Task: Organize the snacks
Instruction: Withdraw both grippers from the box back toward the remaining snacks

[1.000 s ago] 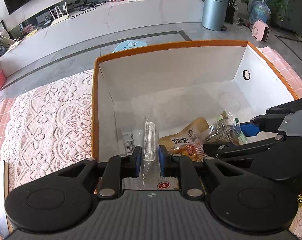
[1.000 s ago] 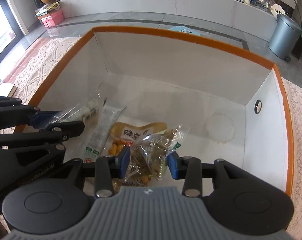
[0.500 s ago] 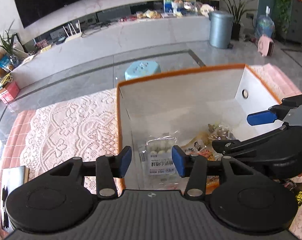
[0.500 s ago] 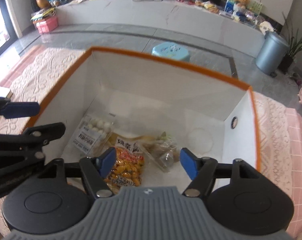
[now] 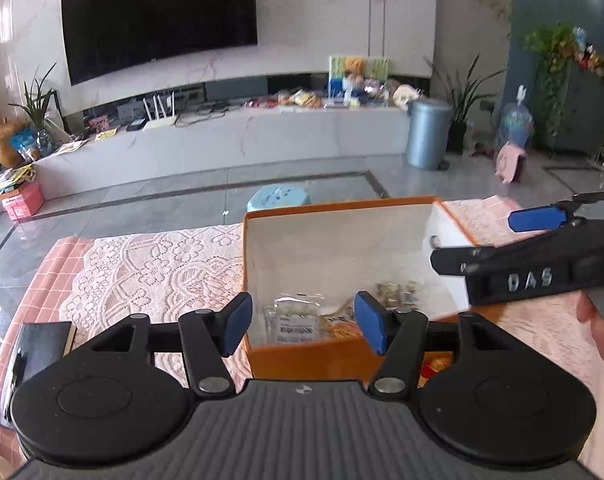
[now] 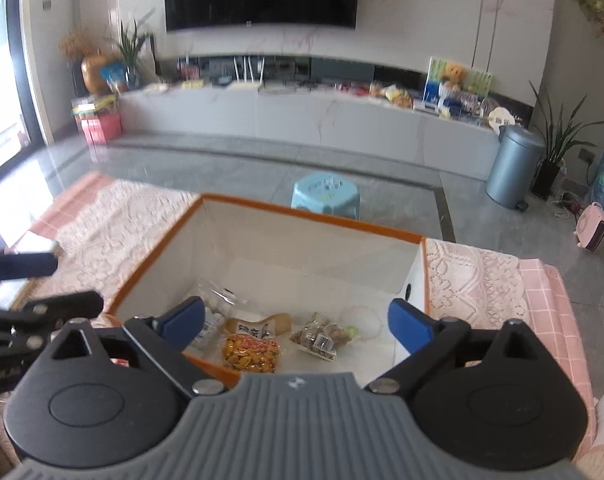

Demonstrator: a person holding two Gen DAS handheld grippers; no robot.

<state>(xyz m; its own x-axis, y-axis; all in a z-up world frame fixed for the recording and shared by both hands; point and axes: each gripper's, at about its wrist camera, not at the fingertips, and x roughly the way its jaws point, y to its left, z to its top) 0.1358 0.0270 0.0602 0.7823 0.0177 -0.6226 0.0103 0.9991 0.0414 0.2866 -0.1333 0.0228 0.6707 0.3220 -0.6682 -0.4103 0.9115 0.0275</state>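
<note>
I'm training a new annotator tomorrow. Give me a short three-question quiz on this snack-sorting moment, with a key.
1. True or false: the left gripper has a snack clamped between its pads.
2. Which packet lies nearest the orange-rimmed box's left wall in the right wrist view: A) the orange snack packet, B) the packet of white balls, C) the clear packet of brown sweets?
3. Fill in: the blue stool stands on the floor ______ the box.

Key: 1 false, the jaws of both it and the right gripper are opening with nothing between them; 2 B; 3 beyond.
</note>
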